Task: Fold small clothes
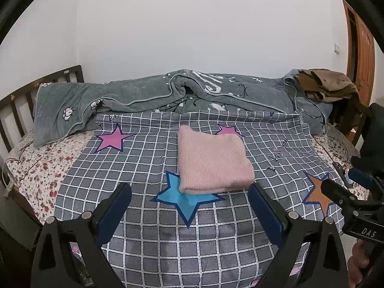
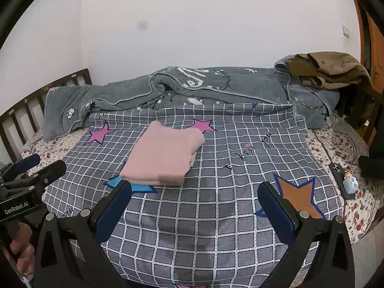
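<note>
— Pink ribbed knit garment (image 1: 213, 162): one, folded, lying on grey checked star-print blanket (image 1: 148, 240), at 12 o'clock.
— Grippers: left gripper (image 1: 189, 200) and right gripper (image 2: 194, 198) both spread, empty. Only right view shows one small figurine (image 2: 351, 184).

pink garment (image 1: 213, 162), grey checked starred cover (image 1: 148, 168)

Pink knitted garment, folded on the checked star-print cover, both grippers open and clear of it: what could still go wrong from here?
1. The pink knitted garment has layers stepping apart along its right side in the right wrist view; a nudge might slide them further.
2. It rests on the loose checked star-print cover, so dragging that cover could shift it.
3. The open left gripper hovers near its front edge and could catch it if moved forward.
</note>
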Demonstrator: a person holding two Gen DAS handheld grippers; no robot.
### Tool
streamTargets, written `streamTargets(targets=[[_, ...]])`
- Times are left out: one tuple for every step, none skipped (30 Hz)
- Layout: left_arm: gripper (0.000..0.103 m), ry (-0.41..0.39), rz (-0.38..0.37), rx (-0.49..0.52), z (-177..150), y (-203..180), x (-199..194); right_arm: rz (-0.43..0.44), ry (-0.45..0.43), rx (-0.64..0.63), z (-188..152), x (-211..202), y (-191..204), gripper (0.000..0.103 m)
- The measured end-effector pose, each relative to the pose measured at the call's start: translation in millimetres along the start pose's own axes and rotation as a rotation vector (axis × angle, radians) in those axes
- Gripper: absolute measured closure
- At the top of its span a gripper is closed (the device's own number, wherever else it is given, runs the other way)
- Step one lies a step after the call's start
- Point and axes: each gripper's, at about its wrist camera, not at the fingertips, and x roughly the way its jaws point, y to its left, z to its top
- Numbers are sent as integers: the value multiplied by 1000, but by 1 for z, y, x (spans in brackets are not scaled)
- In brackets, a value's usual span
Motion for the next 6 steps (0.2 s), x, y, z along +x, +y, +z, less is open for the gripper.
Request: streamTargets(targets=[[5,0,0,0,0,0,0,0,0,0,0,0,1,0],[5,1,0,0,0,0,0,0,1,-1,0,0,1,0],[5,2,1,-2,0,0,0,1,2,-1,-1,1,1,0],[5,3,2,-4,-1,0,0,2,3,0,-1,1,2,0],[5,5,2,-6,-1,1,1,4,3,1,-1,1,2,0],[5,7,1,-6,-2,1,1,4,4,2,-2,2,3,0]])
